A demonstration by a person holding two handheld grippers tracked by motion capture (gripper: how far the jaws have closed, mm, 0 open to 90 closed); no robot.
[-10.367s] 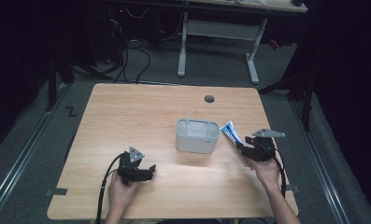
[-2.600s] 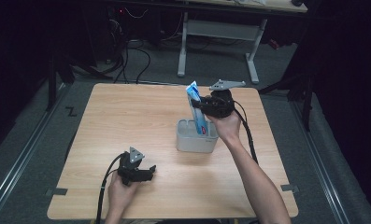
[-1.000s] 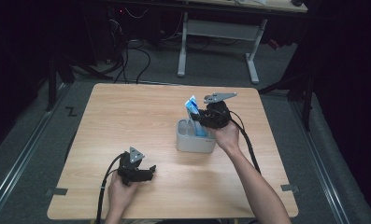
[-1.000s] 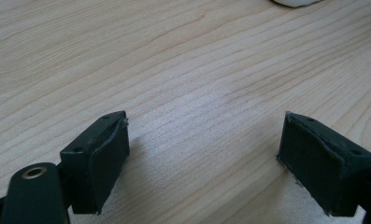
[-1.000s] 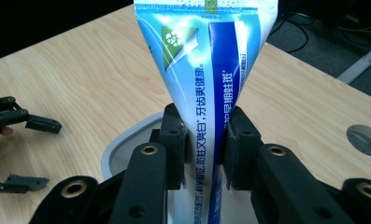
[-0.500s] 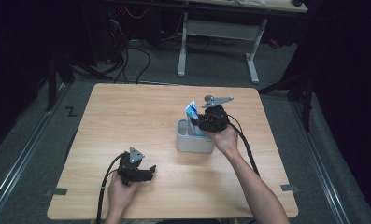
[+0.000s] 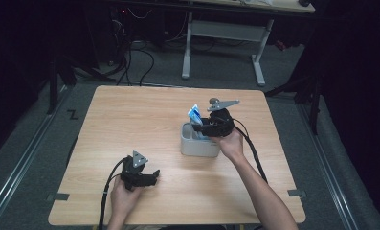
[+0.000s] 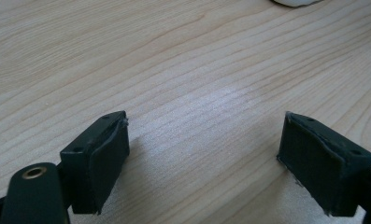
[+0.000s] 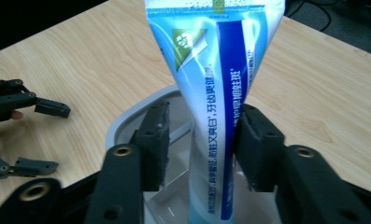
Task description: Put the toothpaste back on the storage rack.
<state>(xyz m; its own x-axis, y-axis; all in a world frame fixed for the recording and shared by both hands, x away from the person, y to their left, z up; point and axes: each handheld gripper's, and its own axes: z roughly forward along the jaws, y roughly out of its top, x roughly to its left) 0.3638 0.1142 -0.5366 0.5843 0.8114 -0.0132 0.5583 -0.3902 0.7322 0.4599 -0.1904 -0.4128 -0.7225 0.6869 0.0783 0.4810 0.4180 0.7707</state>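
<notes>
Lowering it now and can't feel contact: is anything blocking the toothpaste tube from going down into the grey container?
Nothing visible. The toothpaste tube, between the right gripper pads, already dips into the grey container; its interior looks empty.

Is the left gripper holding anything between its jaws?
No, in the left gripper view the left gripper has its jaws spread wide with only bare wooden table between them.

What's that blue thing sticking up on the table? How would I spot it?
Find the grey bin right of centre on the wooden table. Standing in it, between the right gripper's jaws, is a toothpaste tube: the only blue-and-white thing there, printed with Chinese text.
</notes>
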